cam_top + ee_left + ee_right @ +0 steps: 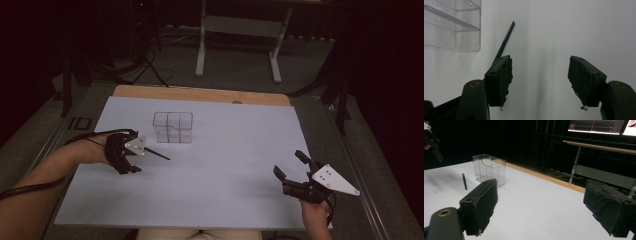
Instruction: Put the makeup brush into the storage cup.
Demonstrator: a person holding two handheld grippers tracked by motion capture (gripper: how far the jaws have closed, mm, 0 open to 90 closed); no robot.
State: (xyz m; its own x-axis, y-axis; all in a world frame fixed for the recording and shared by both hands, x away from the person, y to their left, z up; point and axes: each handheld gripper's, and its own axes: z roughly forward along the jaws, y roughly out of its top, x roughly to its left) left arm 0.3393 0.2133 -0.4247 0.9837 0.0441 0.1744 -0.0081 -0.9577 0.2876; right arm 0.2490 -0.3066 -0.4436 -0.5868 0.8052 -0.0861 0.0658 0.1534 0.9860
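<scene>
On the left side of the white desk (210,190), the person's left hand holds the left gripper (131,161) low over the desk top. Its two black jaws stand apart, and nothing is between them. A thin dark pencil (159,155) lies flat on the desk just beside this gripper. In the high view its far end sticks out to the right from under the grey three-cornered plate. In the left gripper view the pencil (505,41) runs up and away from behind the left jaw, outside the gap, and I cannot tell if that jaw touches it. A little further back stands a clear plastic box with small compartments (173,127), near the pencil but not touching it. In the left gripper view a corner of the box (454,25) sits at the top left. Well apart from all this, at the right side of the desk near the front edge, the person's right hand holds the right gripper (290,167). Its black jaws are wide apart and hold nothing. In the right gripper view, the box (489,170) and the pencil (464,181) sit far off past the left jaw.
</scene>
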